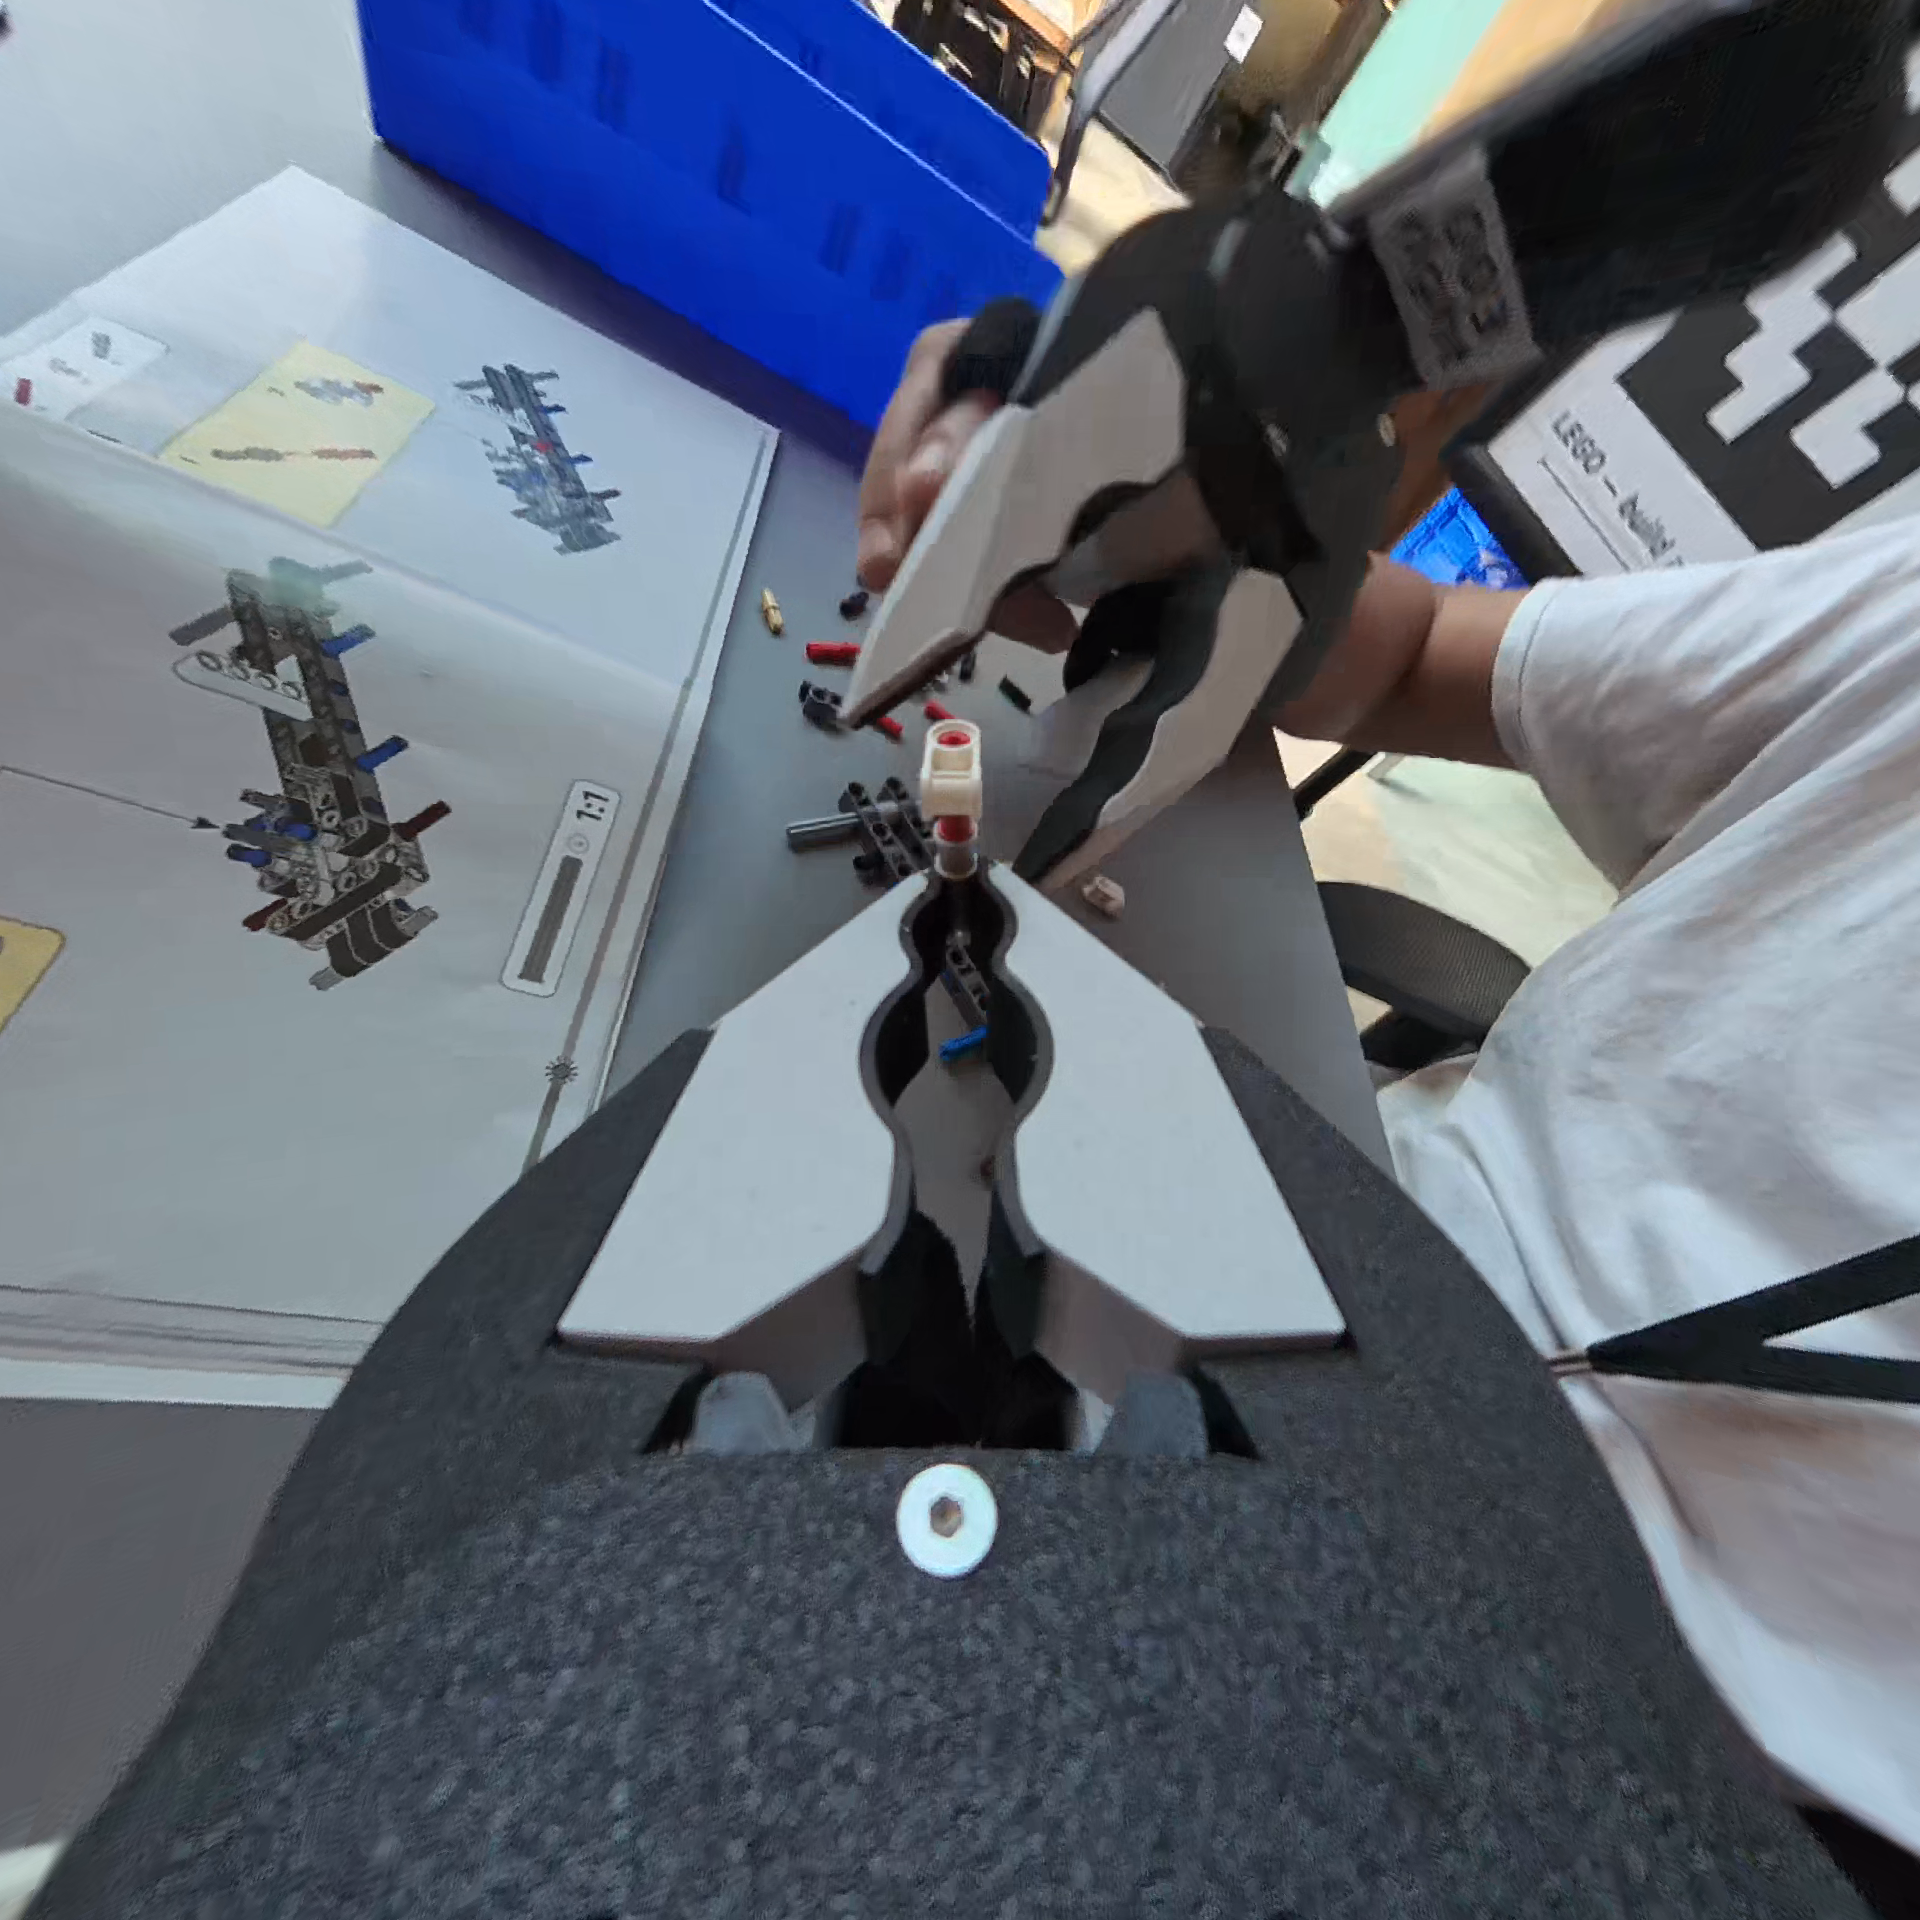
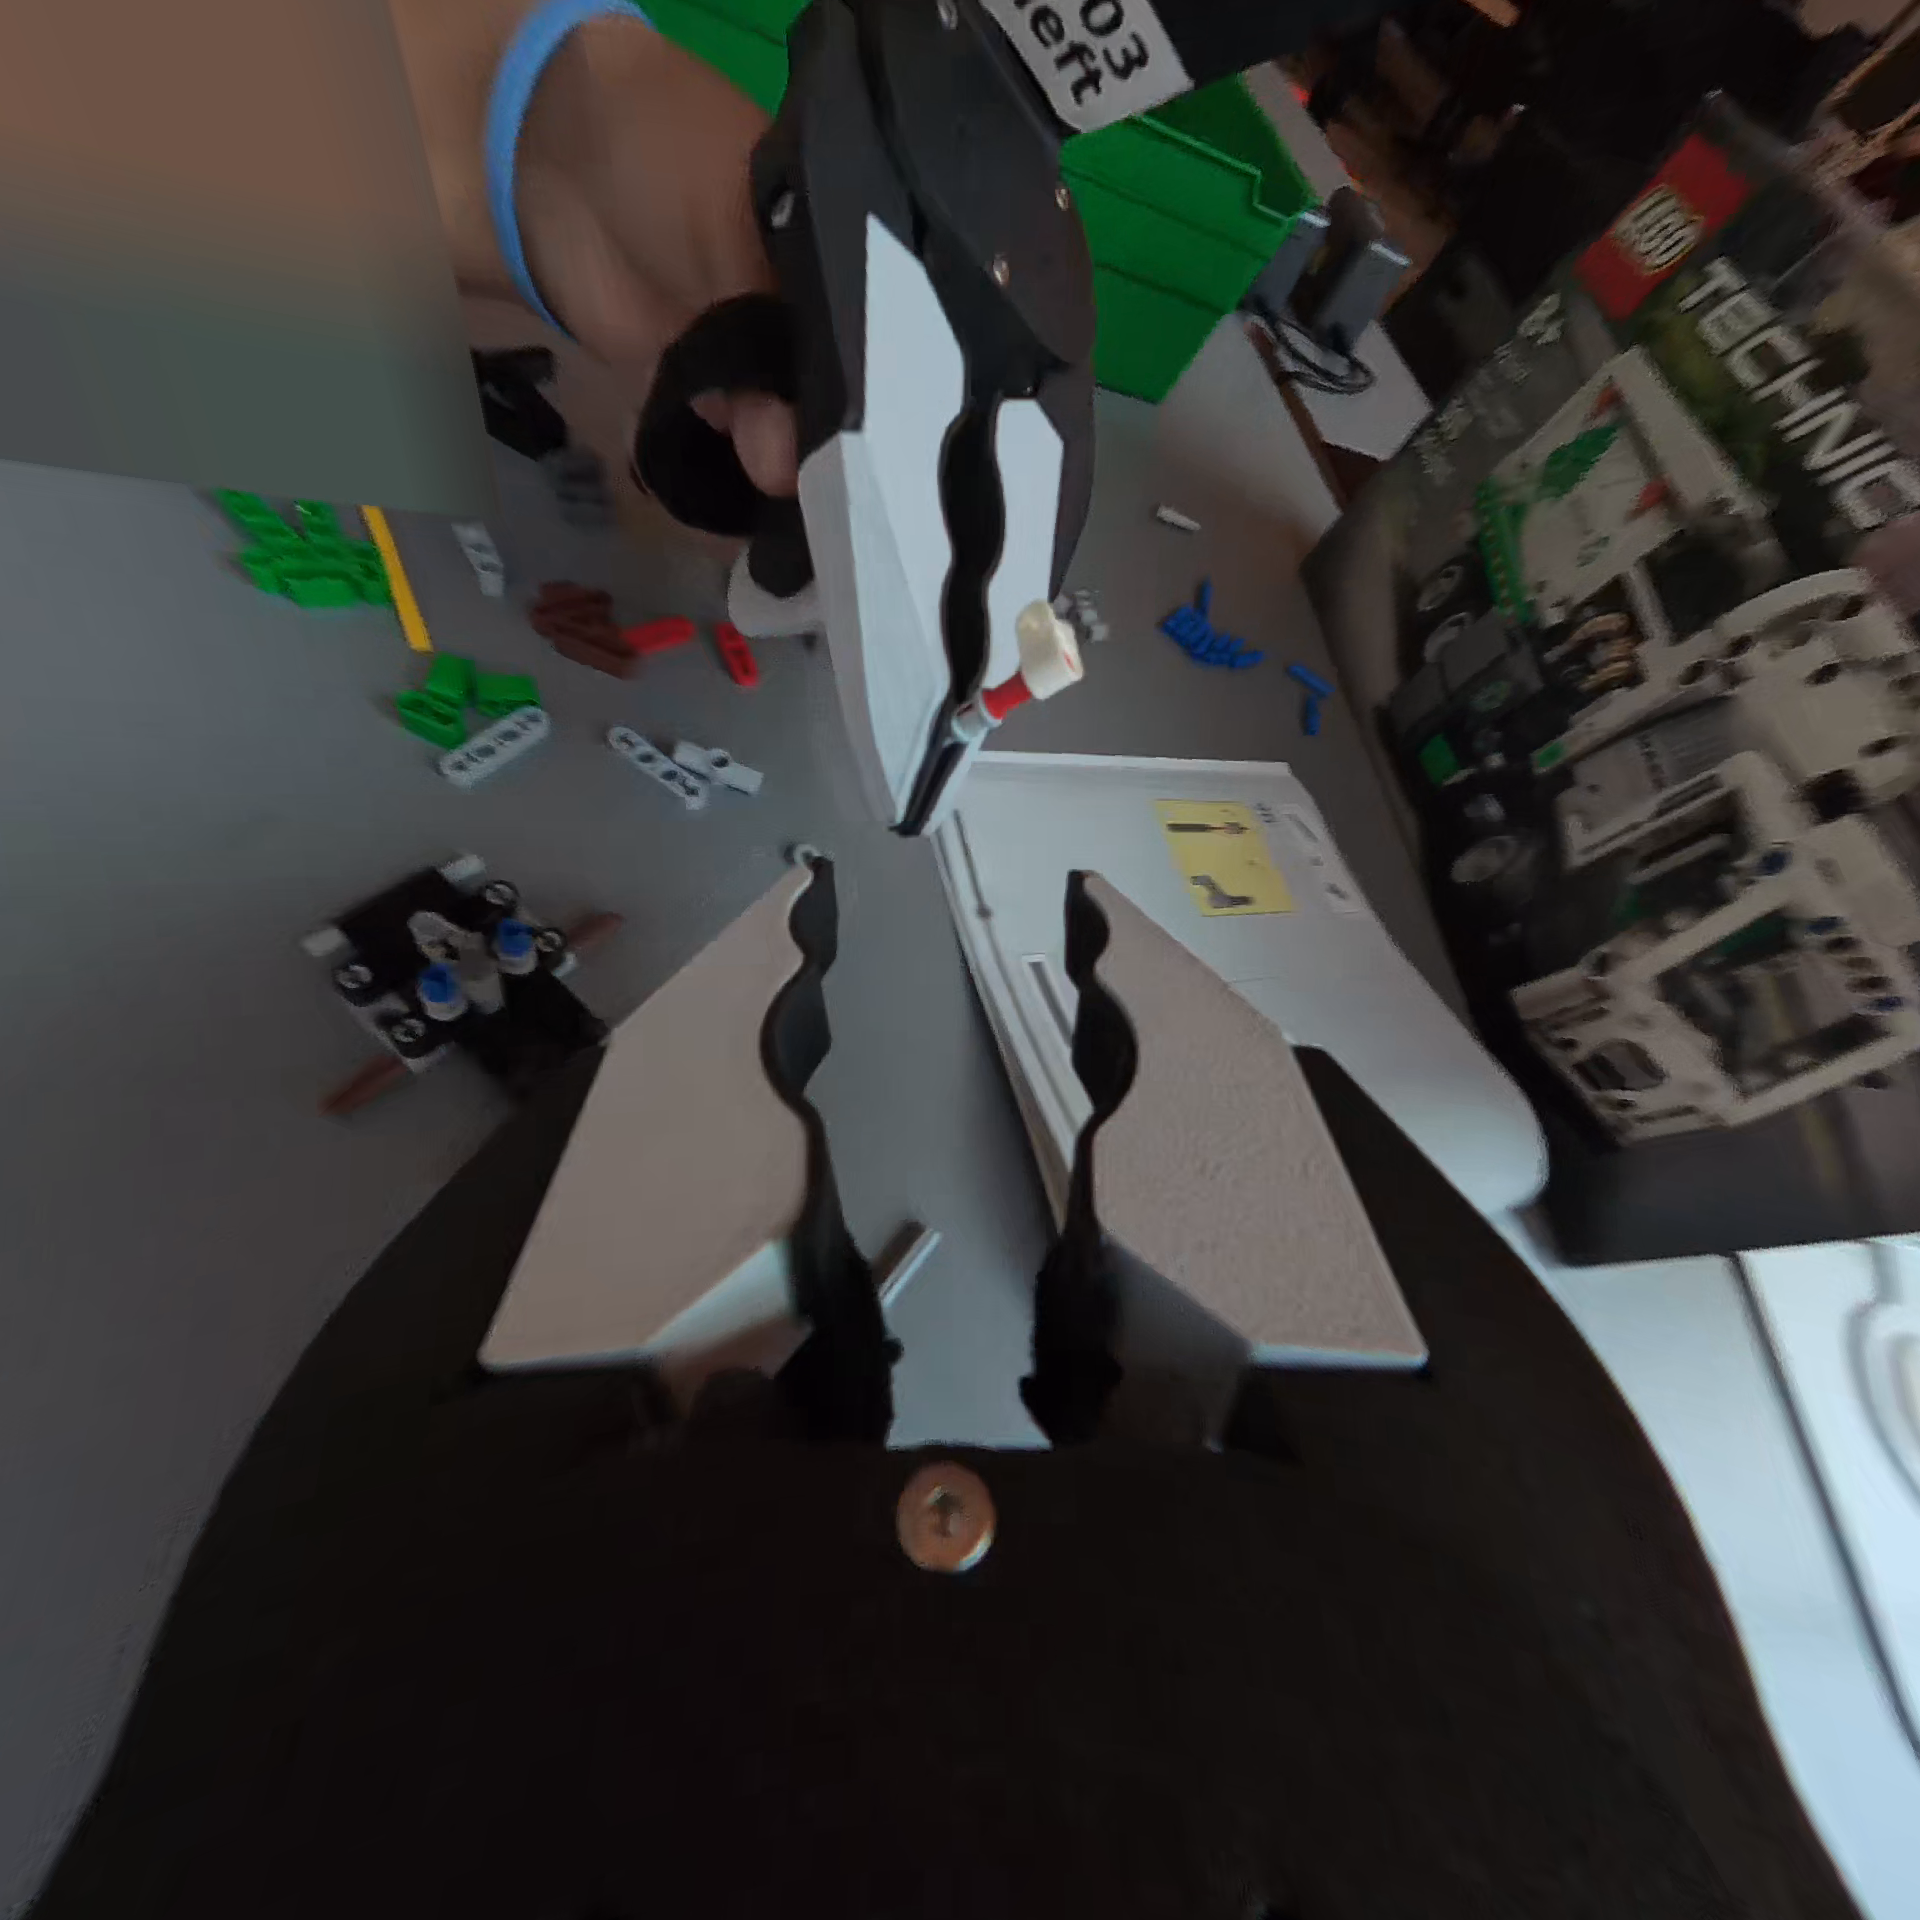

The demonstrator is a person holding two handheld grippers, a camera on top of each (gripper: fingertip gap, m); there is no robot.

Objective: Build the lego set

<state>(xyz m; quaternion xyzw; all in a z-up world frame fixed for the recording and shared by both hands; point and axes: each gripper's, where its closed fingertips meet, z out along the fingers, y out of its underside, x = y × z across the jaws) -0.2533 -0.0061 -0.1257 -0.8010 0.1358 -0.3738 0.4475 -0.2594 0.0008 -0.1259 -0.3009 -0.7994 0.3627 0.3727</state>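
My left gripper (image 1: 958, 875) is shut on a small stick of parts: a red axle (image 1: 952, 831) with a cream connector (image 1: 951, 779) on its far end. In the right wrist view the left gripper (image 2: 928, 808) hangs down from above with the cream connector (image 2: 1049, 646) sticking out sideways. My right gripper (image 2: 948, 873) is open and empty, just below the left one's tips. In the left wrist view the right gripper's two fingers (image 1: 935, 582) straddle the cream connector without touching it.
An open instruction booklet (image 1: 364, 727) lies left, a blue bin (image 1: 707, 156) behind it. Loose pins (image 1: 831, 655) and a small black assembly (image 1: 883, 831) lie ahead. A black sub-assembly with blue pins (image 2: 447, 966), green pieces (image 2: 312, 561), grey beams (image 2: 665, 764), blue pins (image 2: 1210, 639) and the set's box (image 2: 1714, 727) lie around. The tips of both grippers are at nearly the same place.
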